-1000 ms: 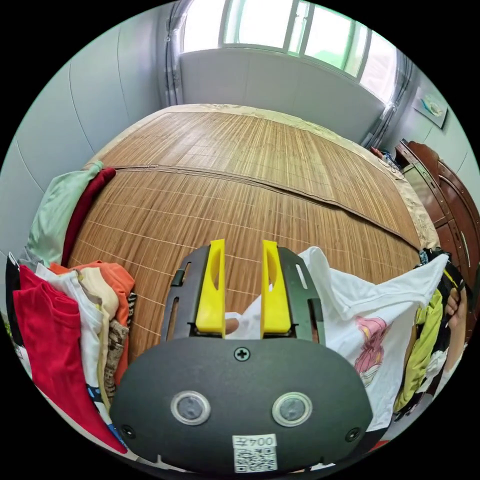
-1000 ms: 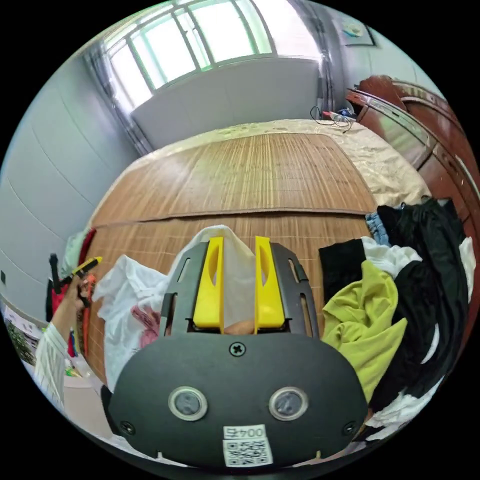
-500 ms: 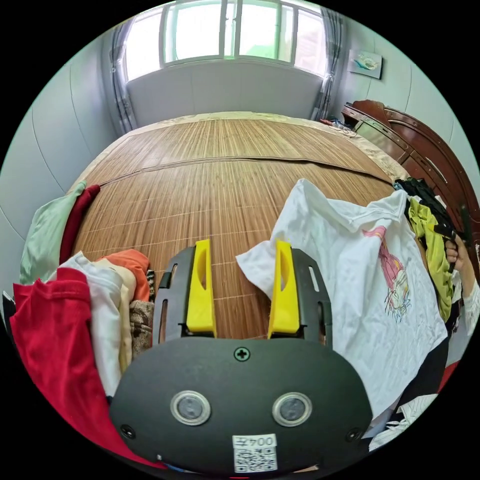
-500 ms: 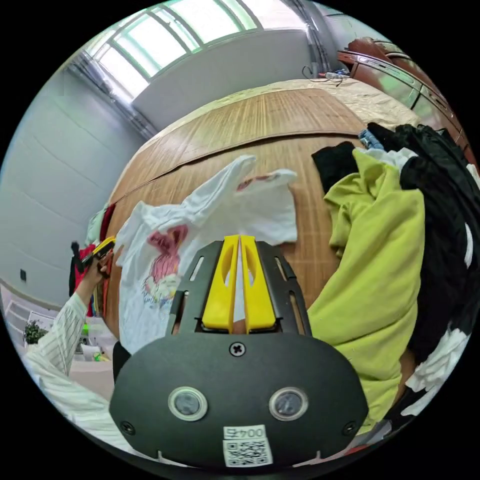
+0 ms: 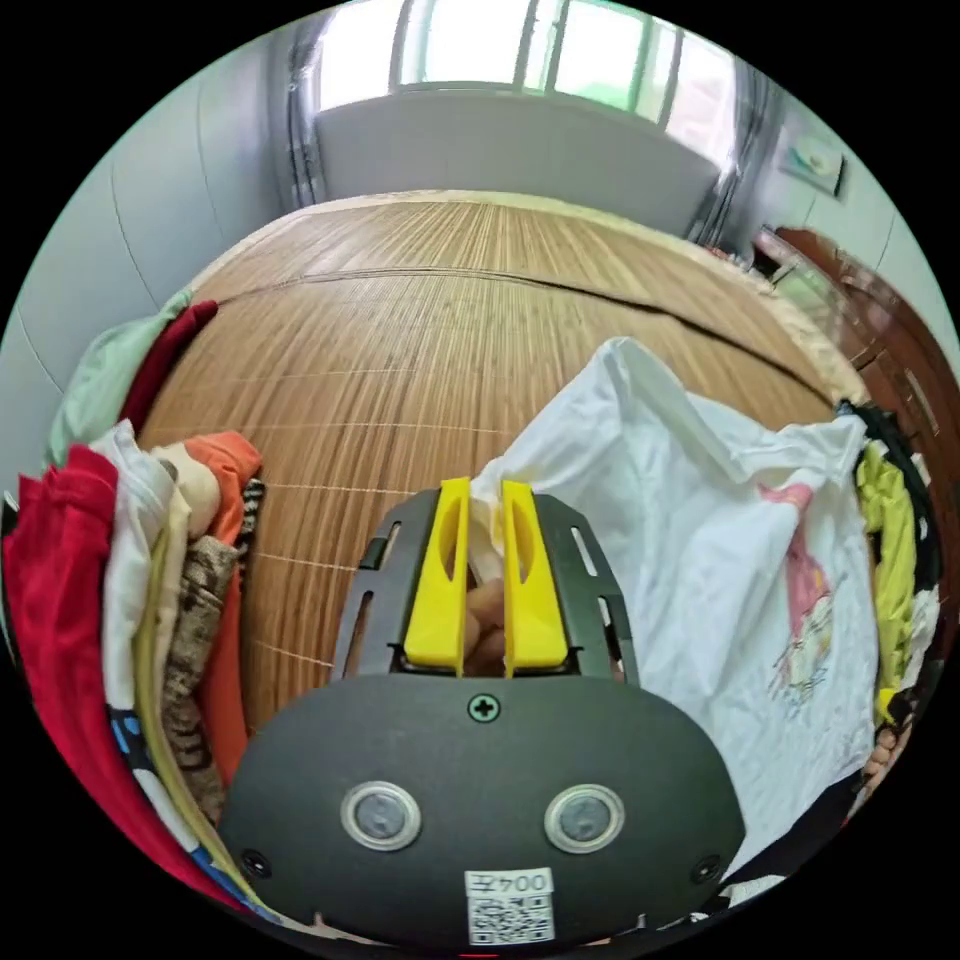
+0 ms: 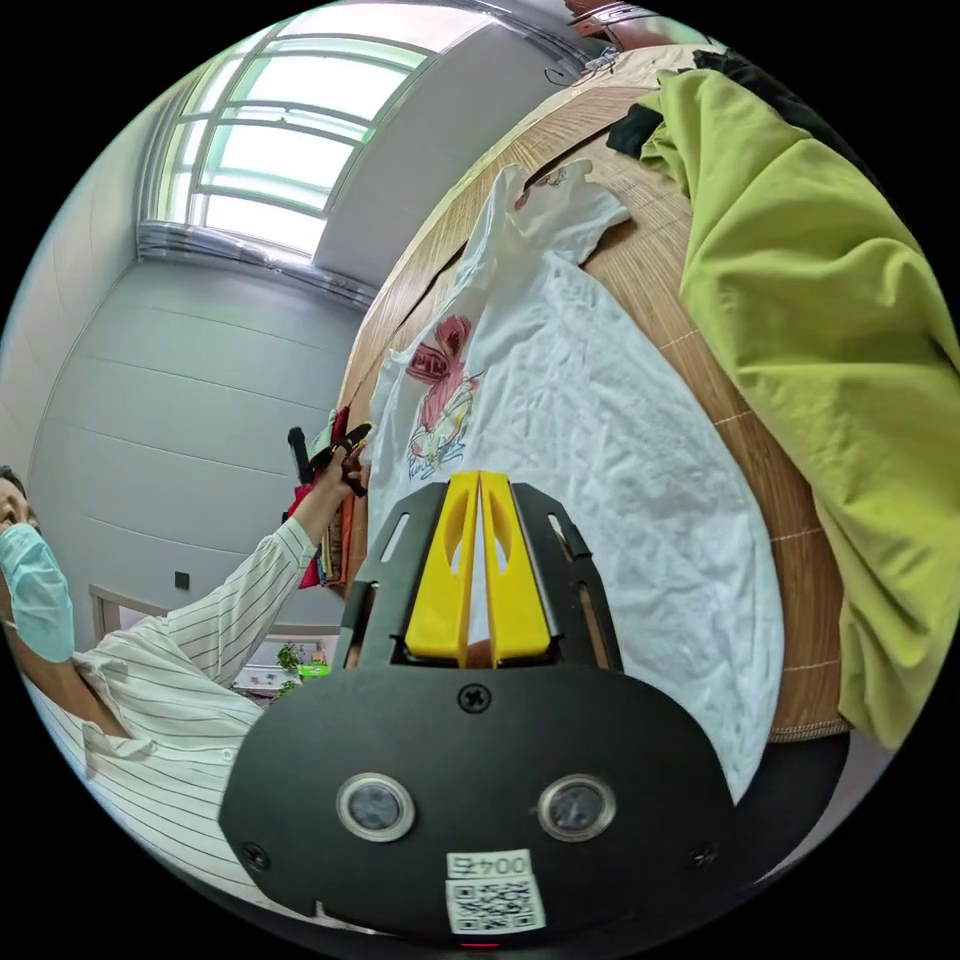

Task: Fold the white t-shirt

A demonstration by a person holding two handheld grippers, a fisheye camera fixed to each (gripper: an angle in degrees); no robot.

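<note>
The white t-shirt (image 5: 700, 520) with a pink print lies spread on the bamboo mat (image 5: 400, 330), print side up. My left gripper (image 5: 485, 487) is shut on a bunched edge of the shirt near one sleeve, with white cloth between the yellow jaws. In the right gripper view the white t-shirt (image 6: 600, 430) stretches away from me across the mat's edge. My right gripper (image 6: 478, 478) is shut on the shirt's near edge, a thin sliver of white cloth showing between its jaws. The left gripper (image 6: 330, 450) shows at the shirt's far side, held in a hand.
A pile of red, white and orange clothes (image 5: 120, 560) sits beside my left gripper. A lime-green garment (image 6: 820, 250) and dark clothes lie beside the shirt. The person's striped sleeve (image 6: 180, 650) reaches across. Bare mat extends toward the window (image 5: 520, 50).
My left gripper was open half a second ago and has shut on the shirt's edge. The right gripper stayed shut and drew the shirt out flatter toward the mat's edge.
</note>
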